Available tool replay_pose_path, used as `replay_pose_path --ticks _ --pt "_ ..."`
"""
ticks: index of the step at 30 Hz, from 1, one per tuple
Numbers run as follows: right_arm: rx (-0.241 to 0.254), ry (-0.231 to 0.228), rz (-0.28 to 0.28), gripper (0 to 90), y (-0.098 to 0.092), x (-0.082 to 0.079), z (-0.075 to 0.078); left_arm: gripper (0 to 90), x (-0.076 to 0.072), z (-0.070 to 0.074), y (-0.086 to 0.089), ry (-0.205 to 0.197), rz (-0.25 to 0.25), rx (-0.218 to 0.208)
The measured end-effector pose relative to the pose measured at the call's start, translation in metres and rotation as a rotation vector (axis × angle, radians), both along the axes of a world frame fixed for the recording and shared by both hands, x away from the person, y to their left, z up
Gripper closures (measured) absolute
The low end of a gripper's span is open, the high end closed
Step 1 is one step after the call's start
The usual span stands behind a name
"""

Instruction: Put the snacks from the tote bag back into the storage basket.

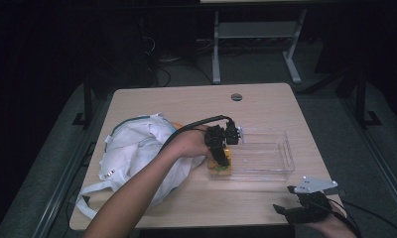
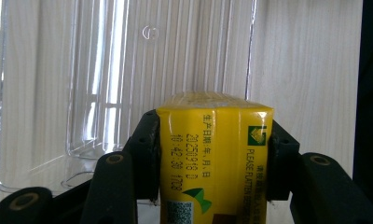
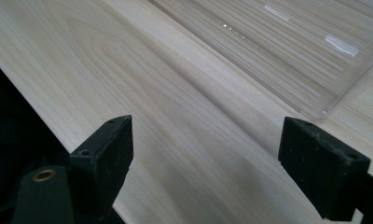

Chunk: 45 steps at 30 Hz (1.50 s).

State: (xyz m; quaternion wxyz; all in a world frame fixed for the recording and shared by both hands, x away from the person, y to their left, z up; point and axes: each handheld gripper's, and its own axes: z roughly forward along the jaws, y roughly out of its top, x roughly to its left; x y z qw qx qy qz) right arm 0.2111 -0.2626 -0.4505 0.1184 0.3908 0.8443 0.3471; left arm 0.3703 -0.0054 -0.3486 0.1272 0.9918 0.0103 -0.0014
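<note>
We are gripping the yellow carton (image 2: 215,158) in the left gripper (image 1: 221,153), holding it over the near-left end of the clear tray (image 1: 281,171). We should be lowering it level before releasing. Our right gripper (image 3: 205,163) is waiting open above the table (image 3: 128,70).

Yellow drink carton (image 2: 215,158), apparently upright, at the left end of the clear plastic tray (image 1: 281,171).

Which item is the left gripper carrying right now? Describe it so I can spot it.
On the wooden table, find the clear plastic tray right of the white cloth bag. At the tray's left end the left gripper clamps a small drink carton. It is the only bright yellow thing there, with printed text and a green logo.
</note>
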Motion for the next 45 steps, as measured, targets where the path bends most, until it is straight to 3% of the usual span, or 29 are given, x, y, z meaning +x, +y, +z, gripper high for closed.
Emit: replay_pose_path --ticks 11,34,42,45 --pt "0.000 0.002 0.000 17.7 0.000 0.000 0.000 49.8 0.001 -0.006 -0.002 0.012 0.002 0.023" --pt "-0.003 -0.001 0.003 17.7 0.000 0.000 0.000 48.0 0.004 -0.011 -0.001 0.042 0.003 -0.011" --pt "-0.002 0.003 0.002 17.6 0.000 0.000 0.000 45.5 0.002 -0.001 0.003 0.049 0.005 -0.059" --pt "0.004 0.008 -0.001 17.7 0.001 0.000 -0.001 42.7 0.002 0.004 0.007 0.060 0.018 -0.099"
